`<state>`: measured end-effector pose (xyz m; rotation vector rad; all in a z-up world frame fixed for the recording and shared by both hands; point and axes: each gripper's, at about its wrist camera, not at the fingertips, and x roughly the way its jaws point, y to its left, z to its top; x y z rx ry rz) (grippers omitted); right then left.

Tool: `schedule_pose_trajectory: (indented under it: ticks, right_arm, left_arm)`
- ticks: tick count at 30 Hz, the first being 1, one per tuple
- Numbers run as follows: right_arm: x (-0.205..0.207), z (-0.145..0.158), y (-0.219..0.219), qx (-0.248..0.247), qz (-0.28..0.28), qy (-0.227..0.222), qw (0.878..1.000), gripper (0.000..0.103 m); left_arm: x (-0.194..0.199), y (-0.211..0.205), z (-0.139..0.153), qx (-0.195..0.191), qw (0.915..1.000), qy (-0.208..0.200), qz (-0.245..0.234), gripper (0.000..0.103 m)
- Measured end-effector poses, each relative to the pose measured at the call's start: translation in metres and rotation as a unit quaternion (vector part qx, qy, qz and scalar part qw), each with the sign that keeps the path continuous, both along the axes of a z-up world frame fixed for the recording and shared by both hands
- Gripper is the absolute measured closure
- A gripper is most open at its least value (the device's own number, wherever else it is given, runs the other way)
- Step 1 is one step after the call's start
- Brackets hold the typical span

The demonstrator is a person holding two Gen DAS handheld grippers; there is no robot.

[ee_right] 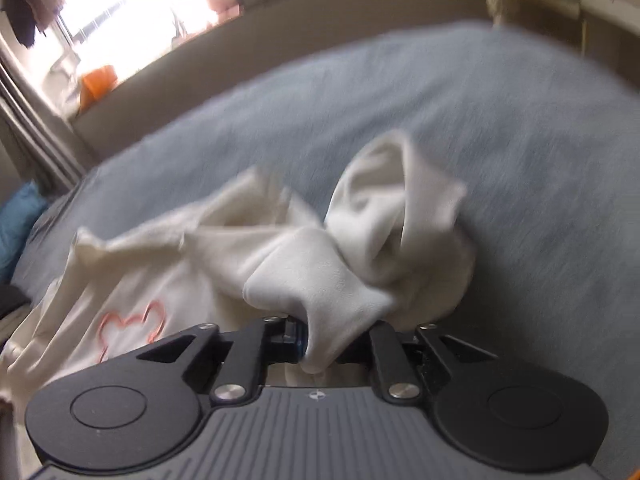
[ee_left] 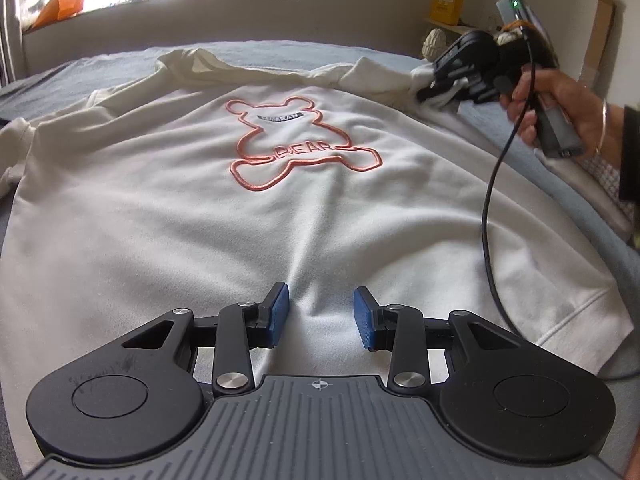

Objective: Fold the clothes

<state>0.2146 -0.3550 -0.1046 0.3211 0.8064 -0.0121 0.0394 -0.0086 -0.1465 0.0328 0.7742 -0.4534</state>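
Note:
A white sweatshirt (ee_left: 248, 216) with an orange bear outline (ee_left: 296, 148) lies spread flat on a grey-blue bed (ee_left: 72, 80). My left gripper (ee_left: 322, 312) hovers low over its near hem, open, its blue pads (ee_left: 280, 314) apart with only flat fabric under them. At the upper right a hand (ee_left: 560, 108) holds my right gripper (ee_left: 440, 86), which is shut on the sweatshirt's right sleeve. In the blurred right wrist view the bunched white sleeve (ee_right: 360, 248) is pinched in my right gripper (ee_right: 332, 344) and lifted off the bed (ee_right: 480, 120); its pads are hidden by cloth.
A black cable (ee_left: 490, 208) hangs from the right gripper across the sweatshirt's right side. A window sill with an orange bag (ee_left: 60, 6) runs behind the bed. A yellow box (ee_left: 446, 0) stands on a shelf at the far right. A blue cushion (ee_right: 16, 220) lies at the bed's left.

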Motion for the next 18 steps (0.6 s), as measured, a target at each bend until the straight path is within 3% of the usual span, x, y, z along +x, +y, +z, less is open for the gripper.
schedule_pose_trajectory:
  ticks: [6,14,18]
  right_arm:
    - [0.019,0.002,-0.033,-0.042,-0.050,-0.039,0.997,0.093]
    - [0.054,-0.030,-0.052,-0.055,-0.074,-0.026,0.995,0.094]
    - [0.065,-0.036,-0.052,-0.060,-0.068,0.006,0.996,0.093]
  left_arm:
    - [-0.002,-0.003,-0.002,0.013,0.9999,-0.011,-0.003,0.068]
    - [-0.002,-0.004,-0.003,0.017,0.9998,-0.011,-0.003,0.068]
    - [-0.001,-0.005,-0.002,0.022,0.9997,-0.011,-0.003,0.068]
